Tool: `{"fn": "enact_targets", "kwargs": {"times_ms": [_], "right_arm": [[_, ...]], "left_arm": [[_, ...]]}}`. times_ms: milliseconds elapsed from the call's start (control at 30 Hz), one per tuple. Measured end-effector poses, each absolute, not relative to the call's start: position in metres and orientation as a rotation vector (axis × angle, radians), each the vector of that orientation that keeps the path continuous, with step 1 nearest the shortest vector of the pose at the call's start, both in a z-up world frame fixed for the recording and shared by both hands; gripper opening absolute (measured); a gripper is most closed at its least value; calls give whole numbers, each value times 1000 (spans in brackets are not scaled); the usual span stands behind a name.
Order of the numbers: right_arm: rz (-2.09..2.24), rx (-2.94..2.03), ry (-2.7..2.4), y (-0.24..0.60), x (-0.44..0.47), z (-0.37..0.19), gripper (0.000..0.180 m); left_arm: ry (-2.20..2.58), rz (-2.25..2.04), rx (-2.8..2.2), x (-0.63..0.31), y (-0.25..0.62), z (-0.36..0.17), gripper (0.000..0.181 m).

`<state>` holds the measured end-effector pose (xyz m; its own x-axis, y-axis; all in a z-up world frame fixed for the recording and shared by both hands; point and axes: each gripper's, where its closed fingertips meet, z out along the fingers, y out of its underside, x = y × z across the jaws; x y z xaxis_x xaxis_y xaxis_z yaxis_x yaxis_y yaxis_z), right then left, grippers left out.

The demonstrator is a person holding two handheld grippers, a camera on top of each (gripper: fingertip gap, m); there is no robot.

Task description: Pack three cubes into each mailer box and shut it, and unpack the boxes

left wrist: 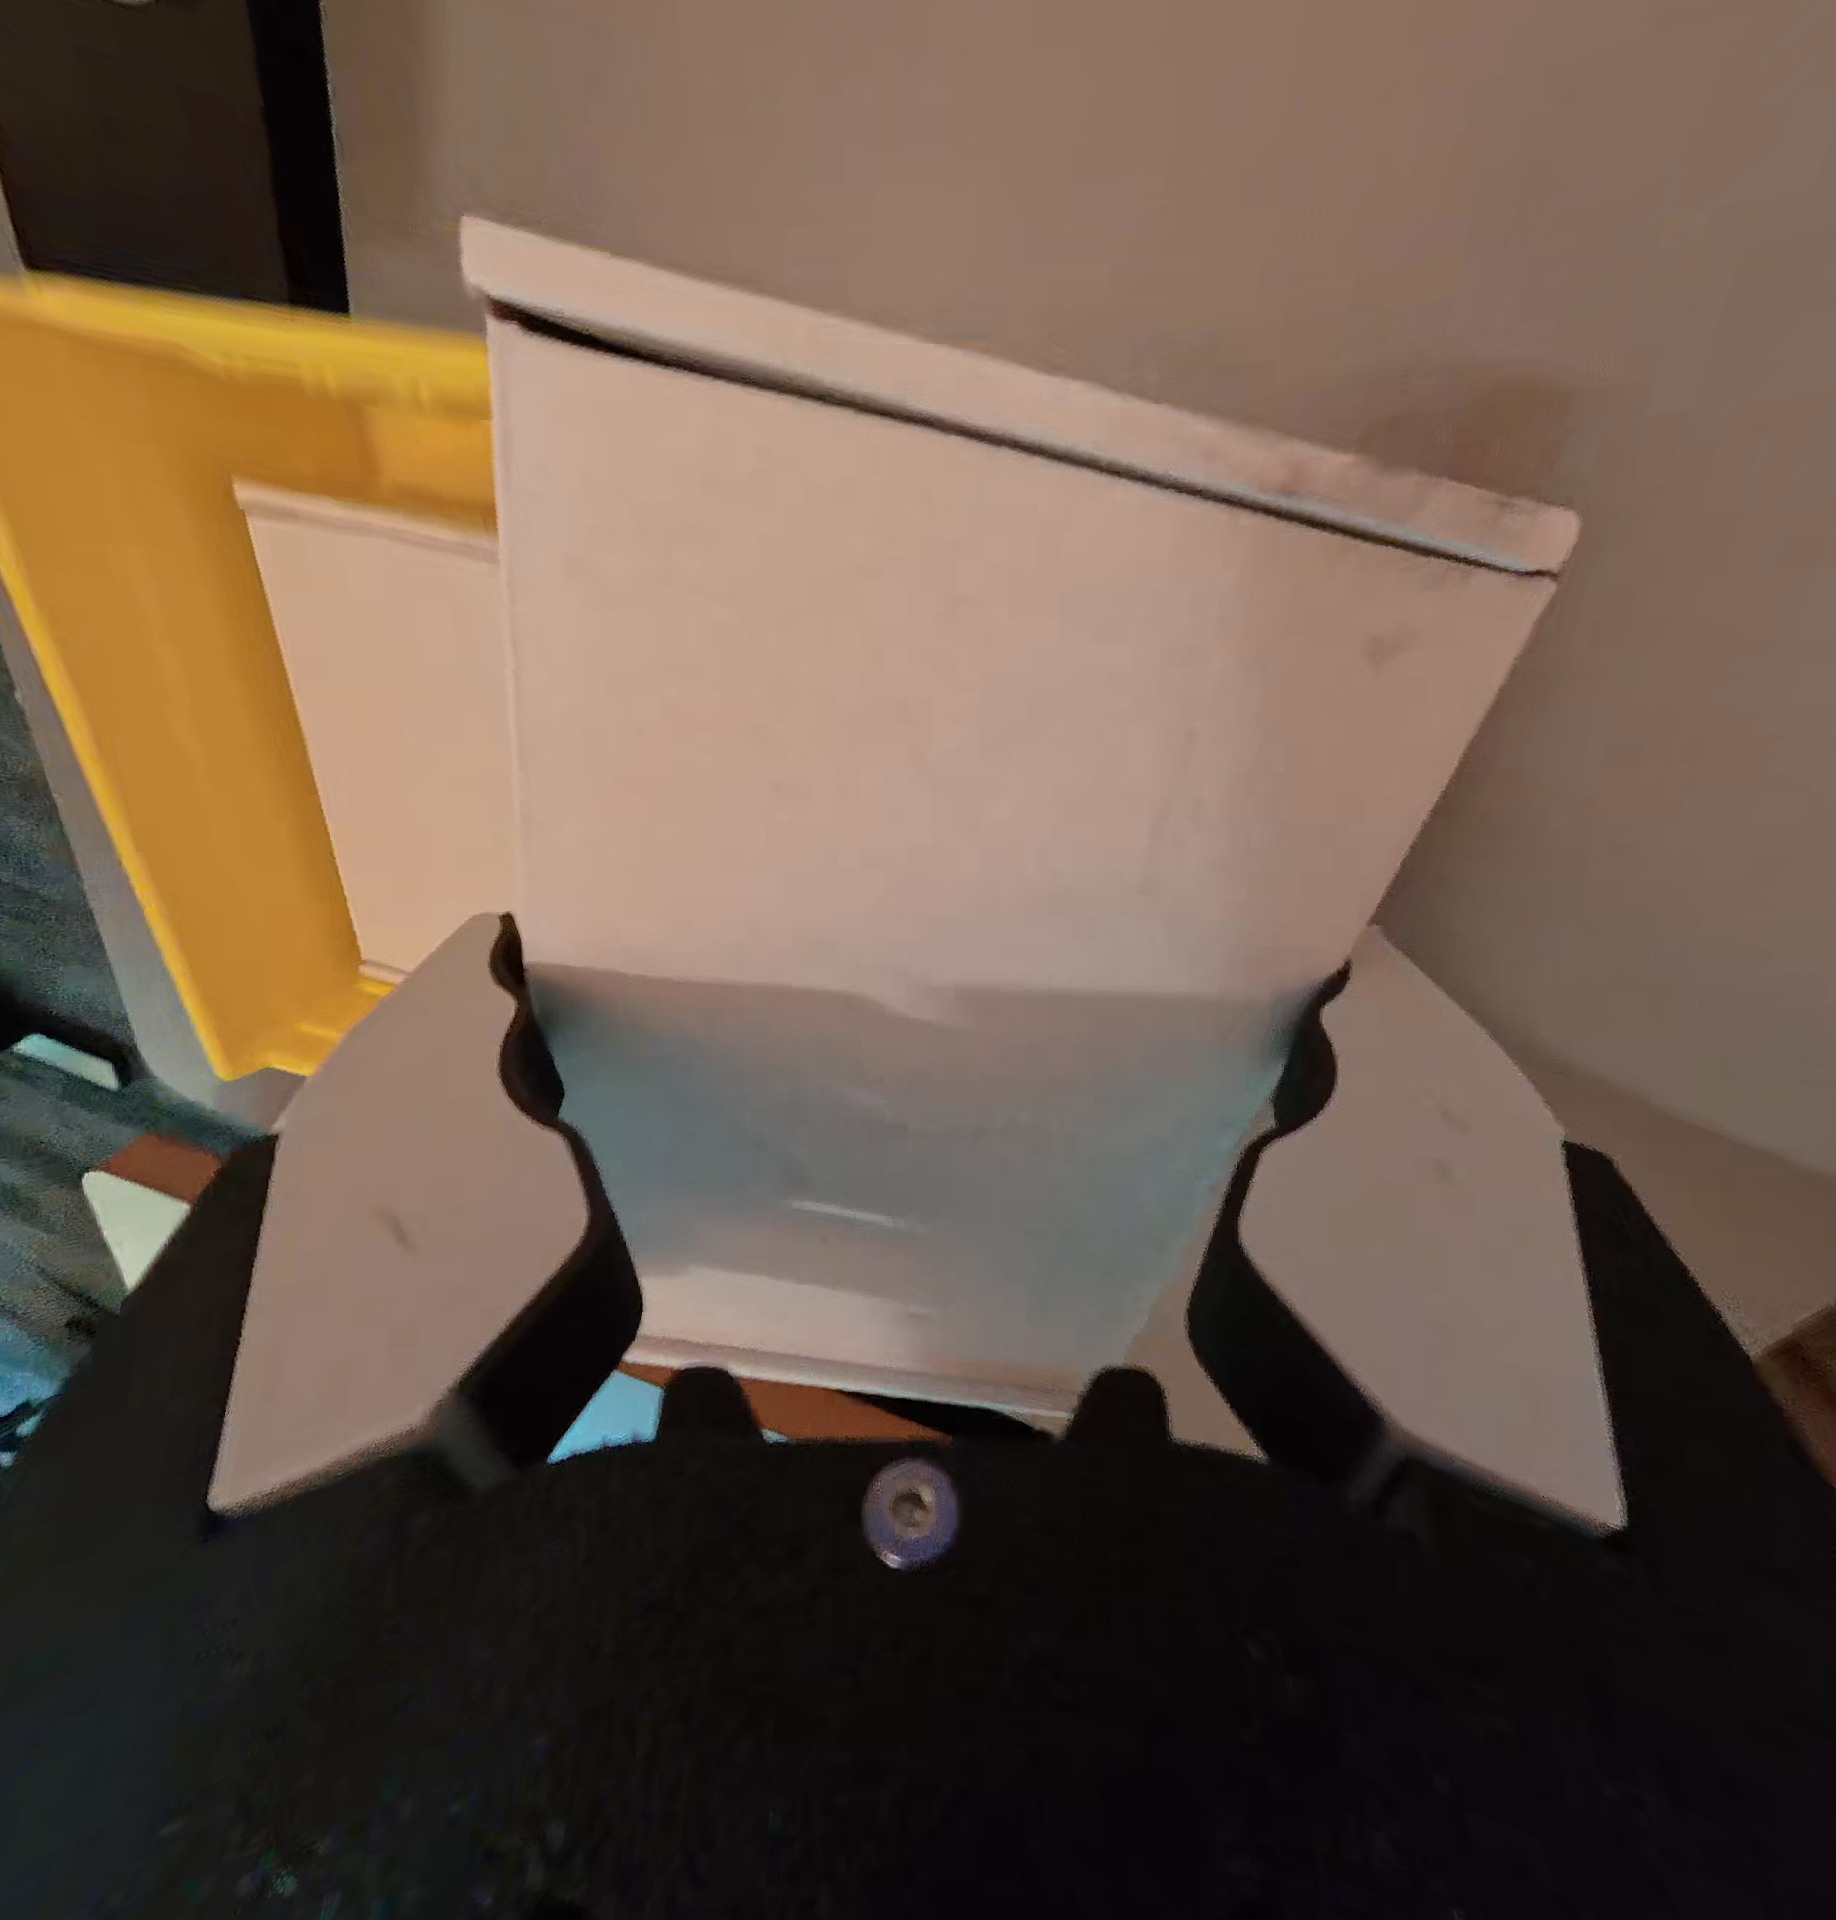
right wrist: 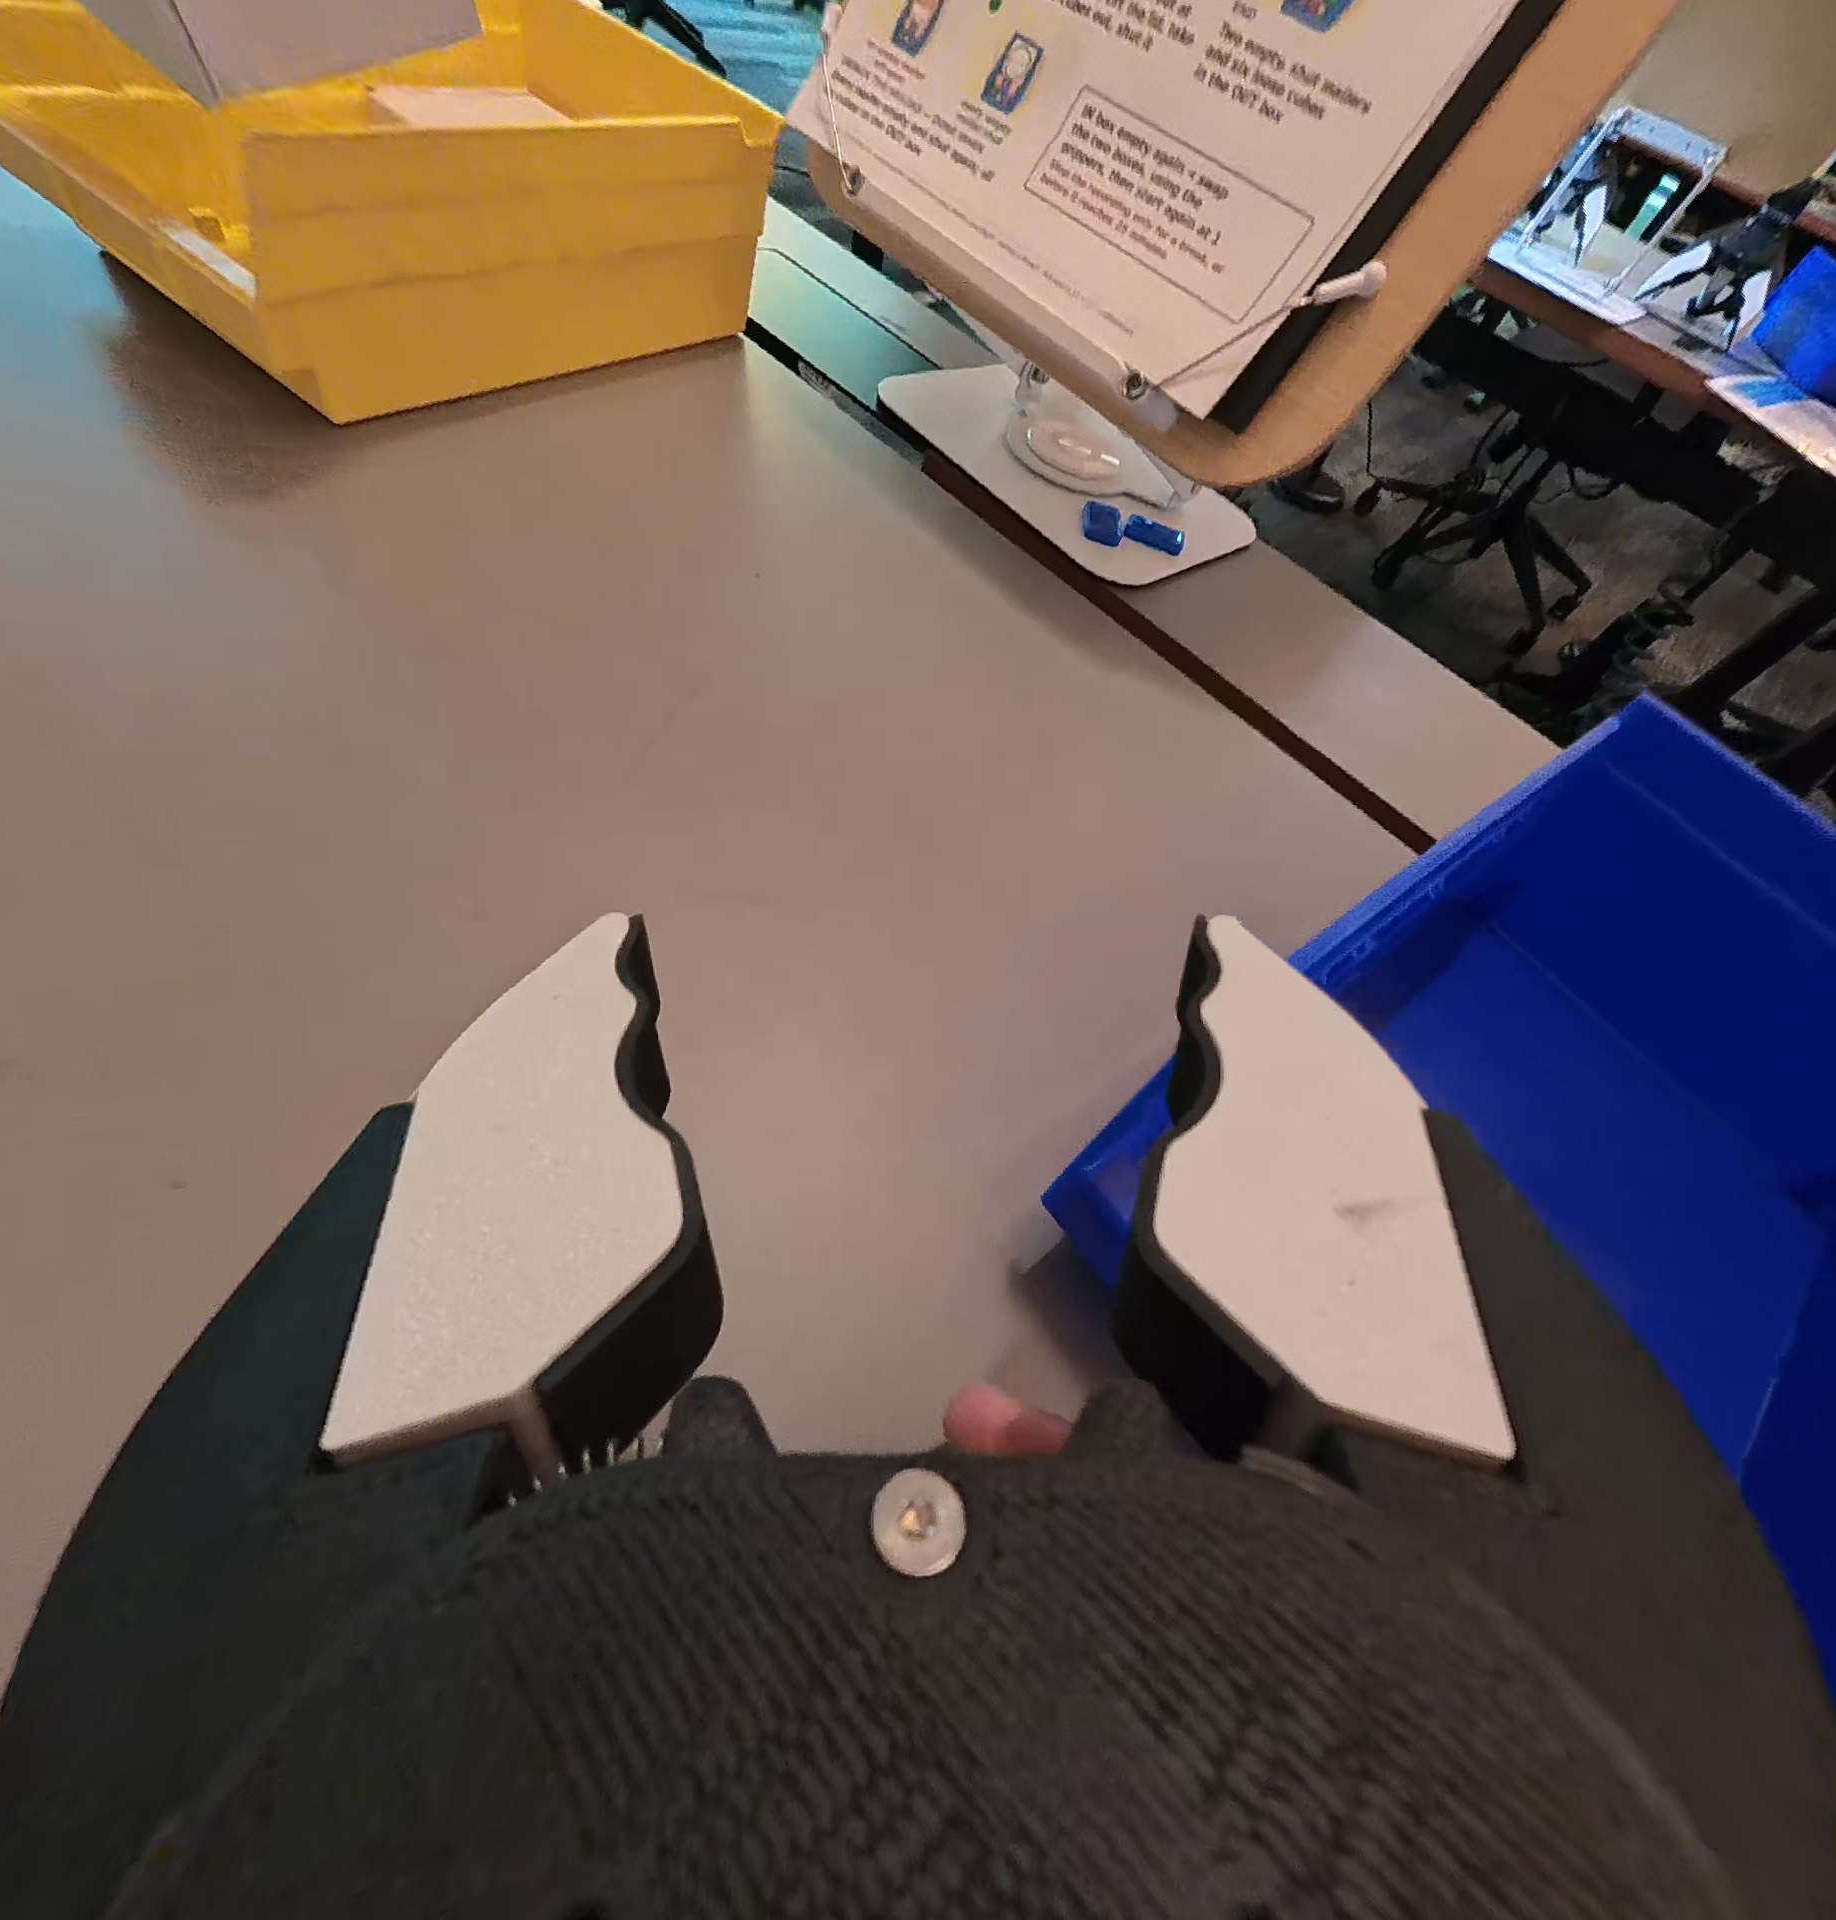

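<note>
Cardboard filled most of the left wrist view: a white mailer box [left wrist: 997,707] sat clamped between the left gripper [left wrist: 919,997], whose fingers [left wrist: 415,1195] pressed on its two opposite sides, spread wide because the box is broad. The box appeared lifted clear of the table [right wrist: 581,675], held over or just beside the yellow bin [left wrist: 114,582]; the right wrist view showed the same white box [right wrist: 270,42] at the top left, above that bin [right wrist: 498,239]. Holding it by the side walls left the lid free, which probably suited carrying it toward or away from the bin.

The box looked shut but not tightly so: a dark gap ran under the lid's front edge, wider at the left corner. Its surface was plain, pale, lightly scuffed, with a shallow crease near the fingers. A second white box [left wrist: 374,727] lay inside the yellow bin behind it, seen also in the right view [right wrist: 457,104].

The right gripper [right wrist: 919,997] hovered above the bare table, fingers [right wrist: 519,1195] well apart and holding nothing, likely waiting to help with the lid. Just to its right stood a blue bin [right wrist: 1620,1091], with nothing visible in the part shown. No cubes were visible in either view; whether any were inside the held box could not be told.
</note>
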<state>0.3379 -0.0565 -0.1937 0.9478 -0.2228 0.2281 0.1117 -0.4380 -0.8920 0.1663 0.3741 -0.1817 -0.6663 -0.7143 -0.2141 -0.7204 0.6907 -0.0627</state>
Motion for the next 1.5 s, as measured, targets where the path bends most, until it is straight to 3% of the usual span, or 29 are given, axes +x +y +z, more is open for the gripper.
{"fn": "enact_targets", "kwargs": {"times_ms": [133, 333, 500, 700, 867, 1100, 1267, 1433, 1500], "right_arm": [[-405, -1951, 74, -49, 333, -180, 87], [-364, -1914, 62, -33, 305, -165, 61], [-216, -1915, 159, -31, 260, -181, 0], [-40, -1964, 201, -45, 211, -226, 0], [131, -1925, 270, -41, 197, -225, 0], [240, -1983, 282, -26, 193, -234, 0], [342, -2069, 374, -20, 195, -255, 0], [357, -2066, 347, -23, 194, -255, 0], [376, -2053, 338, -25, 194, -255, 0]], "left_arm": [[2687, -81, -1143, 156, 278, -167, 134], [2793, -155, -1060, 144, 131, -227, 135], [2758, -99, -950, 159, 66, -273, 134], [2759, -346, -1060, 168, 17, -302, 136], [2606, -561, -1086, 174, 13, -287, 129], [2116, -1408, -1334, 153, 24, -207, 77], [1804, -2022, -1657, 124, 50, -188, 32], [1666, -2168, -1553, 111, 74, -180, 29], [1756, -2027, -1445, 109, 75, -184, 41]]}}
